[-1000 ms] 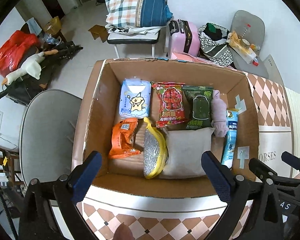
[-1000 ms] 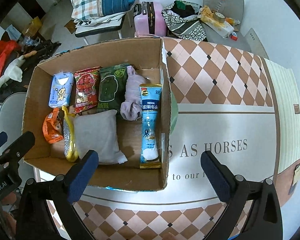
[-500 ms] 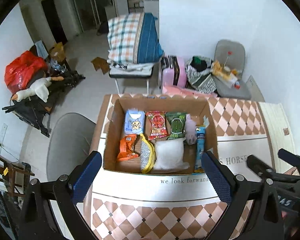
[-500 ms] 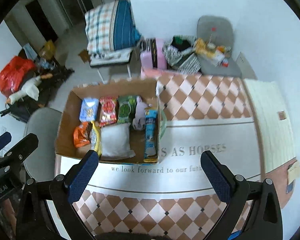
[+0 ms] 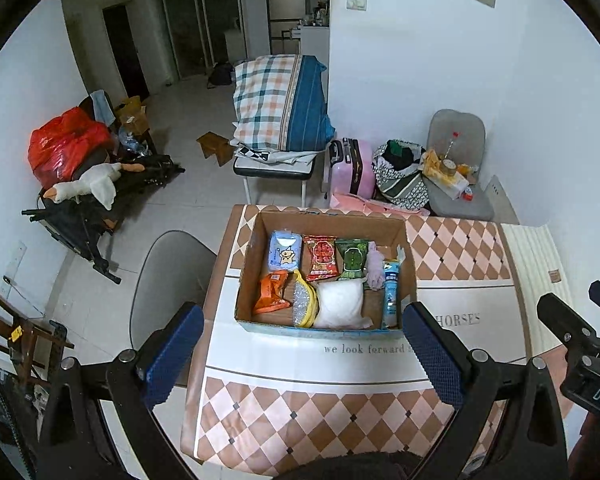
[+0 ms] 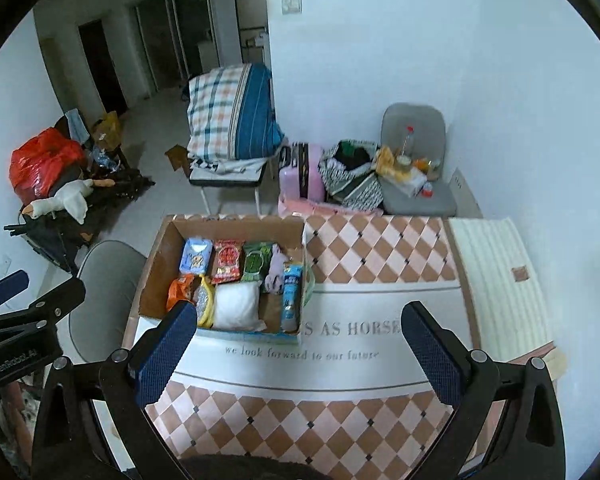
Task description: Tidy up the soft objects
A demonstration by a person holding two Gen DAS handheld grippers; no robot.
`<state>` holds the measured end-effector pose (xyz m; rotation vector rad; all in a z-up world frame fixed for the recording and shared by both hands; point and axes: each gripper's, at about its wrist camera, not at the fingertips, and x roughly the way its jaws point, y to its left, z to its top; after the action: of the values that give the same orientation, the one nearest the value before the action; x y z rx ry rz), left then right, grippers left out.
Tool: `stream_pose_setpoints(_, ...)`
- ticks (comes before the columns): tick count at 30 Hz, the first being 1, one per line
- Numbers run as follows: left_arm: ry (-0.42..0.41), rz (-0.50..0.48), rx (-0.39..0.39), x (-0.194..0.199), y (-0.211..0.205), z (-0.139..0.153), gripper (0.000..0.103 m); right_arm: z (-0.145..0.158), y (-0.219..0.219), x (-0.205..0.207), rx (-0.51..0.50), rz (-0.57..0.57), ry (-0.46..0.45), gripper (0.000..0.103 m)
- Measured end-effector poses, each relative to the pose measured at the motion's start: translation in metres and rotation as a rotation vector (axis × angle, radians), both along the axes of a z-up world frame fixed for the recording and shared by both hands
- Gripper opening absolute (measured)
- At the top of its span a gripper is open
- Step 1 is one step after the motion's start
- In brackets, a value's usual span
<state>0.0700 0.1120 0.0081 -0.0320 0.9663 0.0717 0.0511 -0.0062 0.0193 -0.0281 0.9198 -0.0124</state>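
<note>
An open cardboard box [image 5: 248, 264] [image 6: 156, 256] stands on the checkered table [image 5: 300, 412] [image 6: 380, 248]. In it lie a blue tissue pack [image 5: 285, 251], a red packet [image 5: 320, 257], a green packet [image 5: 352, 259], a lilac cloth [image 5: 374, 267], a blue tube [image 5: 391, 294], an orange packet [image 5: 272, 291], a yellow-edged scrubber [image 5: 305, 300] and a white pillow [image 5: 340, 309] [image 6: 236, 305]. My left gripper [image 5: 300, 356] and right gripper [image 6: 296, 350] are both open and empty, high above the near table edge, well back from the box.
A grey chair [image 5: 168, 276] stands left of the table. Beyond it are a chair with a plaid pillow [image 5: 280, 104], a pink suitcase [image 5: 350, 168], a grey chair with clutter [image 5: 456, 164], a red bag [image 5: 64, 144] and a plush goose [image 5: 88, 184]. A ribbed cream mat [image 6: 496, 276] lies at the table's right.
Both grippers have pulled up and back from the box, so it looks much smaller and more of the room shows. The box contents have not moved.
</note>
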Motion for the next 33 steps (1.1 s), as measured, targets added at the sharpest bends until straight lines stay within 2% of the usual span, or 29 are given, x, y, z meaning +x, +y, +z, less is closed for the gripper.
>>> stream_pose_setpoints(7, -0.012, 0.002, 0.011, -0.009, -0.001, 0.008, 0.102, 0.014, -0.002, -0.015, -0.007, 0.007, -0.009, 0.103)
stream_pose_setpoints(33, -0.026, -0.013, 0.03, -0.013, -0.019, 0.013, 0.103, 0.025, -0.002, -0.017, -0.055, 0.003, -0.044, 0.103)
